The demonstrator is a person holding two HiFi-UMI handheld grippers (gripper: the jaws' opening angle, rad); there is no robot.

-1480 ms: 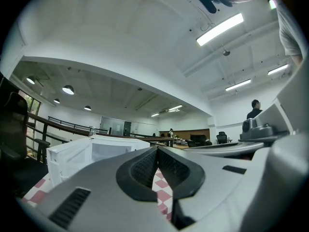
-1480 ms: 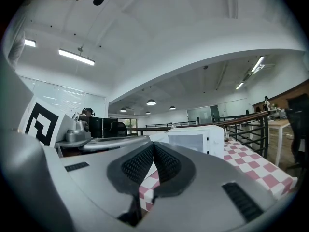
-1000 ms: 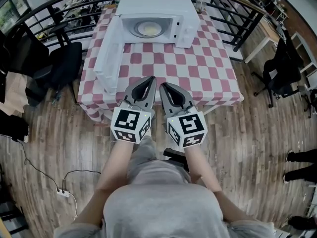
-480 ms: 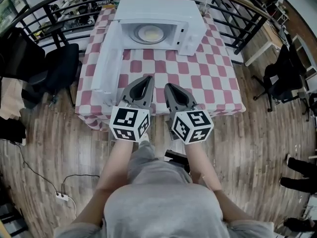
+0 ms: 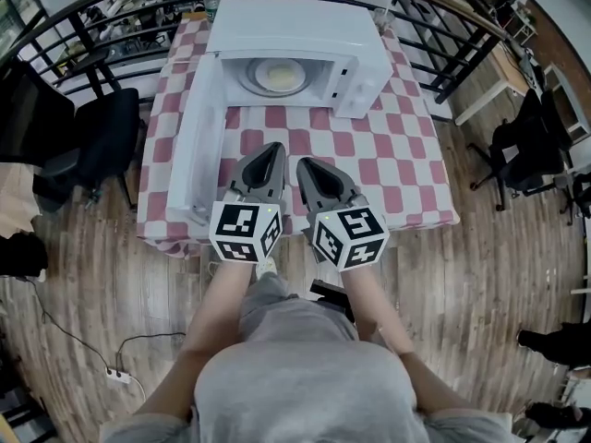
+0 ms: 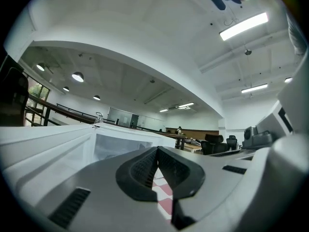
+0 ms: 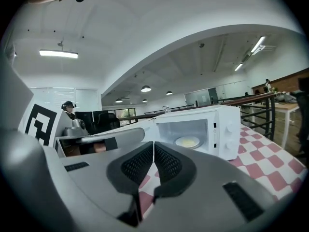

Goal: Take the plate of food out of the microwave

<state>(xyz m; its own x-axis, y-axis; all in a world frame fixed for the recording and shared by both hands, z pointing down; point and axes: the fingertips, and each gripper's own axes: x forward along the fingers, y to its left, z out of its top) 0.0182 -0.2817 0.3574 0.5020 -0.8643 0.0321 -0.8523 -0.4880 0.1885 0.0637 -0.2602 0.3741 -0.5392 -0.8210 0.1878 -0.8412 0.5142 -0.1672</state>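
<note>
A white microwave [image 5: 286,40] stands at the far side of a red-and-white checked table [image 5: 397,160], its door [image 5: 196,146] swung wide open to the left. Inside it sits a white plate of yellowish food [image 5: 280,75], which also shows in the right gripper view as the plate [image 7: 187,141] inside the microwave [image 7: 212,127]. My left gripper [image 5: 276,147] and right gripper [image 5: 302,161] hover side by side over the table's near half, short of the microwave. Both are shut with nothing between the jaws. In the left gripper view the left gripper [image 6: 157,150] faces the open door [image 6: 111,144].
A black chair [image 5: 97,132] stands left of the table and a dark railing [image 5: 452,40] runs behind it. Black office chairs [image 5: 531,127] and a desk are at the right. A cable and power strip [image 5: 115,374] lie on the wooden floor at lower left.
The table and microwave have drawn closer in the head view. Both grippers now reach further over the table toward the microwave, still shut and empty.
</note>
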